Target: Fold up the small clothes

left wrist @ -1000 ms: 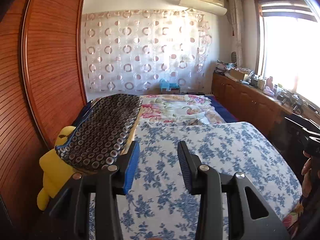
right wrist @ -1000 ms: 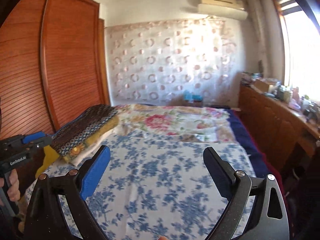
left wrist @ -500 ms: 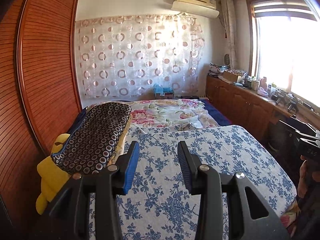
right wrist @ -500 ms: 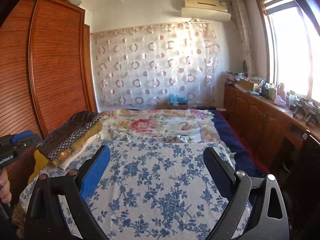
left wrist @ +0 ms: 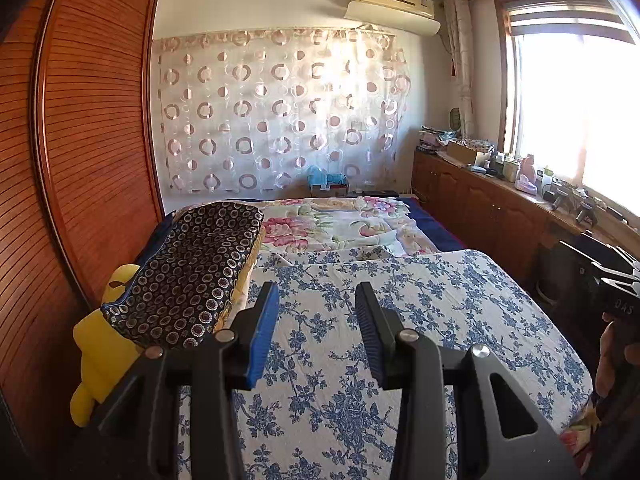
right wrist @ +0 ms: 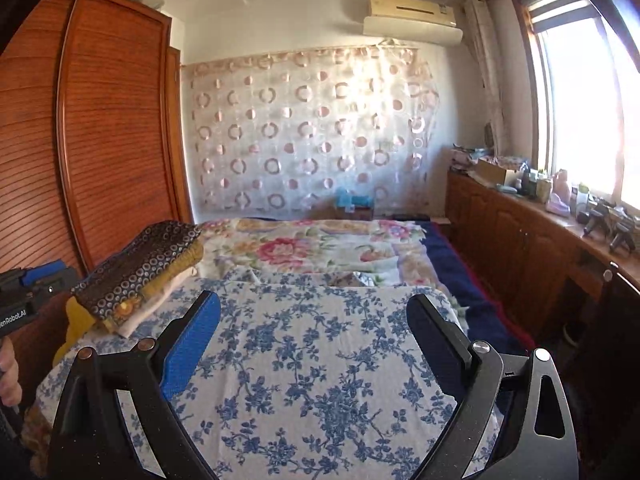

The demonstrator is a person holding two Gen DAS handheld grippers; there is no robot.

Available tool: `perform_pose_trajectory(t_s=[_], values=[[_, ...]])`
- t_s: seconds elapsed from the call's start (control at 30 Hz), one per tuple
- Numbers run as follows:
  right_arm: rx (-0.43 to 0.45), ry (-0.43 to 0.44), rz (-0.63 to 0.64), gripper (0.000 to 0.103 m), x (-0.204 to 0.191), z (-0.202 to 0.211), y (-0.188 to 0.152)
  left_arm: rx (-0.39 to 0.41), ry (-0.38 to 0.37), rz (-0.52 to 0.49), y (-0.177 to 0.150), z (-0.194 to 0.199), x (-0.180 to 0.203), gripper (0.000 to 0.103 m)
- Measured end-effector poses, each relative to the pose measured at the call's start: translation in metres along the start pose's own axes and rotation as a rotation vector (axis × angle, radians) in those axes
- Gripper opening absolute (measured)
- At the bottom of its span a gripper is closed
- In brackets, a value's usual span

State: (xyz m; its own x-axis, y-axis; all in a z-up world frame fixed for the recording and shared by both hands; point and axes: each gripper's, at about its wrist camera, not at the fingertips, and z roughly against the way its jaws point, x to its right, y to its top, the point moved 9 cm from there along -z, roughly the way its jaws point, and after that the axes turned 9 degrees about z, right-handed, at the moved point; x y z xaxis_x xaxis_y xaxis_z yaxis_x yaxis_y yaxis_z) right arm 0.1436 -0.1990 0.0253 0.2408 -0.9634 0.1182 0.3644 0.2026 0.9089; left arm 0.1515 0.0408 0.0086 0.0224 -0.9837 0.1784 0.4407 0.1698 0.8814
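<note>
A white cloth with blue flowers [left wrist: 400, 320] [right wrist: 320, 360] lies spread flat over the near half of the bed. At the bed's left edge sits a stack of folded clothes [left wrist: 192, 272] [right wrist: 140, 276], topped by a dark piece with a ring pattern. My left gripper [left wrist: 316, 292] hovers over the flowered cloth, just right of the stack, open to a narrow gap with nothing in it. My right gripper [right wrist: 314, 300] stands wide open above the same cloth, holding nothing. Each gripper shows at the edge of the other's view, held by a hand.
A yellow soft toy [left wrist: 96, 352] pokes out under the stack. A wooden wardrobe [left wrist: 92, 140] stands along the left. A floral quilt [left wrist: 328, 224] covers the far half of the bed. On the right run low wooden cabinets [right wrist: 520, 248] with clutter under the window.
Both views have drawn back a little from the bed and show more of the room. The jaws of both grippers stand as before, and the clothes have not moved.
</note>
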Motion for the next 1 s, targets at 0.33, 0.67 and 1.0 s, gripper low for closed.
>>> perform_pose_trajectory(t_s=[0.33, 0.67, 1.0], values=[[0.0, 0.001, -0.001, 0.096, 0.0016, 0.0026, -0.001, 0.0, 0.001, 0.0, -0.0008, 0.0001, 0.0005, 0.039], [0.007, -0.004, 0.002, 0.096, 0.0046, 0.0065, 0.0018, 0.001, 0.0, 0.002, -0.0008, 0.0, 0.0, 0.039], [0.006, -0.007, 0.007, 0.096, 0.0044, 0.0063, 0.0022, 0.002, -0.001, 0.004, -0.0014, 0.0005, 0.0005, 0.039]])
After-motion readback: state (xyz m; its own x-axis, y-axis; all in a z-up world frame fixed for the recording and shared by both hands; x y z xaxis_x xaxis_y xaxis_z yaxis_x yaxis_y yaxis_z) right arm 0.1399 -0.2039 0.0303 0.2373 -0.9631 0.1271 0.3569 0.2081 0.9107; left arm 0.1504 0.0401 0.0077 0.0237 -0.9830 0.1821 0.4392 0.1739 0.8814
